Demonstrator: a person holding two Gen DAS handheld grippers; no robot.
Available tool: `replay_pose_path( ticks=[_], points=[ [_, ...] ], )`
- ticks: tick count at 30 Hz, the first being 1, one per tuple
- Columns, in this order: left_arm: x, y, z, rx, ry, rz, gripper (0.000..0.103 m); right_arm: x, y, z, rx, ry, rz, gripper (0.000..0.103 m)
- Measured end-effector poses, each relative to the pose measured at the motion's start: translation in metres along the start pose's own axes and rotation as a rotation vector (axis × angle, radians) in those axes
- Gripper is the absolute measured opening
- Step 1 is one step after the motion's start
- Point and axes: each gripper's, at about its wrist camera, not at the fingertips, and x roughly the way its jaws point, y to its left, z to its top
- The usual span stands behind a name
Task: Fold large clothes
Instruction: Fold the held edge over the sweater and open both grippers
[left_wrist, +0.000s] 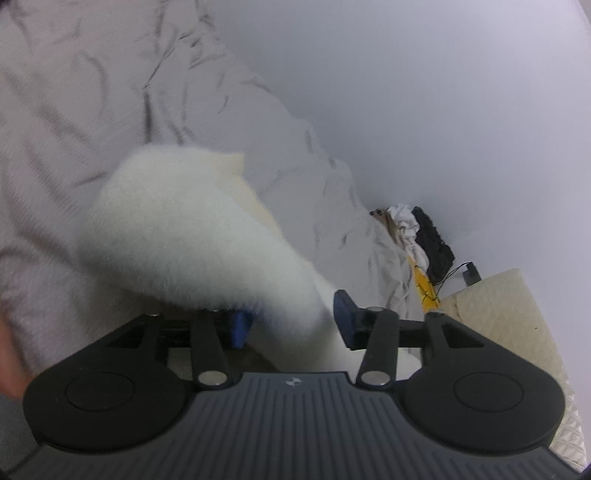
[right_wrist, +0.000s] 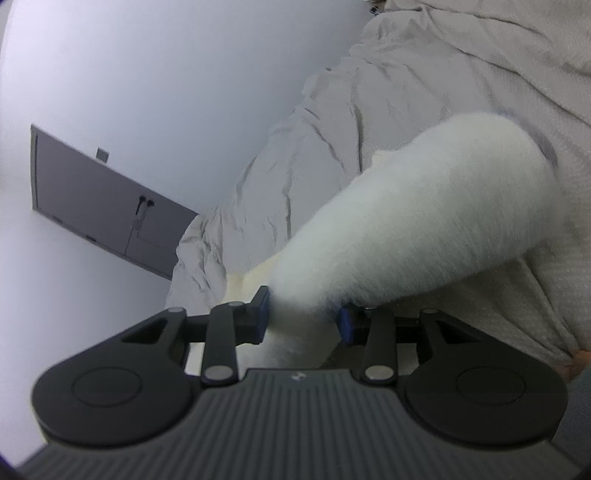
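Bed (left_wrist: 66, 122): rumpled pale cover fills most of both views and runs up to a plain wall (left_wrist: 424, 92). It looks to be your folding surface, soft and uneven, so expect folds to sit less flat here.

Fleece (left_wrist: 184, 229): white, fluffy, the task's garment. In the left view it swells forward from the jaws over the cover; in the right view (right_wrist: 424, 206) the same kind of bulge runs up and right from the jaws. You hold one stretch in each tool, most likely so the cloth hangs between them and can be laid over in one fold. How much still rests on the bed is hidden behind the pile.

Clutter (left_wrist: 417, 236): a heap of white and dark cloth with something yellow sits at the far end against the wall, well apart from the fleece. Keep the fold clear of it.

Left gripper (left_wrist: 291, 325): jaws stand apart. Fleece passes between them, but the right blue pad (left_wrist: 345, 314) shows bare with a gap beside it, so this is no firm pinch. Judged risk: that corner slips free.

Right gripper (right_wrist: 304, 314): both blue pads press a narrowed neck of fleece, clamped on it. The tuft bunches at the bite, which suggests a sound hold.
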Motion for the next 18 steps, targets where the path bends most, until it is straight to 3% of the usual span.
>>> replay_pose_path(
  ticks=[8,14,18],
  points=[
    [0.042,-0.016,0.046,0.045,-0.023,0.026,0.055,0.032,0.013,0.029,0.01,-0.017,0.036,0.047],
    [0.098,-0.023,0.082,0.147,-0.056,0.135,0.055,0.074,0.014,0.053,0.003,-0.034,0.018,0.047],
    [0.138,-0.013,0.099,0.198,-0.039,0.202,0.055,0.107,0.009,0.066,-0.043,-0.053,-0.047,0.046]
  ],
)
